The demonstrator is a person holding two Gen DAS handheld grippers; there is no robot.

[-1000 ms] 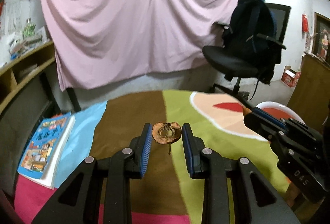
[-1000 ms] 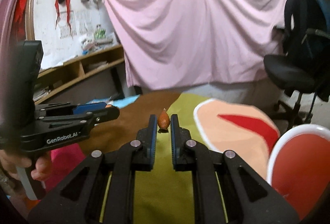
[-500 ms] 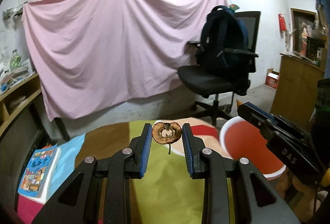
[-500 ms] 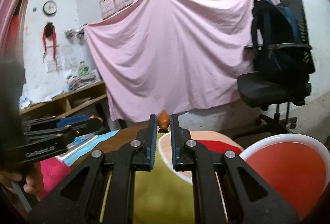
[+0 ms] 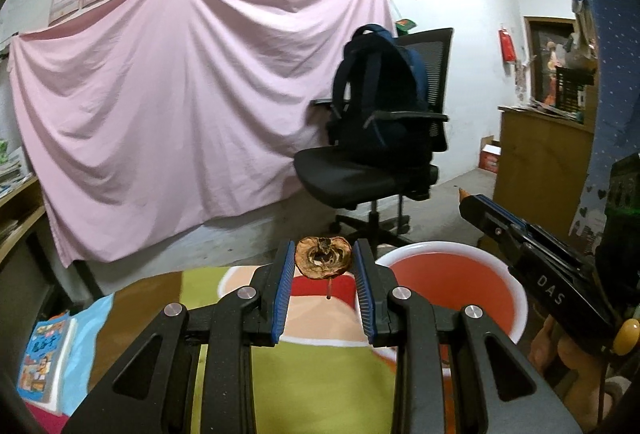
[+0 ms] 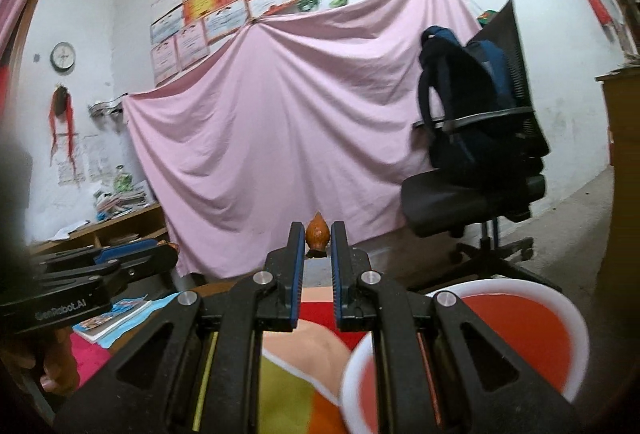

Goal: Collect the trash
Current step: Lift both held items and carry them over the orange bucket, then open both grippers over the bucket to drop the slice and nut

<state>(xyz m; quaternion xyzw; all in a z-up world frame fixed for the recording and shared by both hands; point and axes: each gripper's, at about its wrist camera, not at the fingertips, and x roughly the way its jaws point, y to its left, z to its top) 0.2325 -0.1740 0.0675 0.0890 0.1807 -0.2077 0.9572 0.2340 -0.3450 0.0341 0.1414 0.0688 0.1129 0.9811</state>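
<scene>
While the left claw [image 5: 323, 263] grips a dried apple slice [image 5: 323, 263], the right claw [image 6: 318, 234] pinches a brown bit [image 6: 318, 235]; black arms hide part of the red bowl [image 6: 520, 334].

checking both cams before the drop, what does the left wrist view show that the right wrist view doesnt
Only the left wrist view: the dried apple slice face-on in the left gripper, and a wooden cabinet. Only the right wrist view: the wall clock and the small orange-brown scrap in the right gripper. Both: the red bin, pink sheet, office chair and backpack.
</scene>
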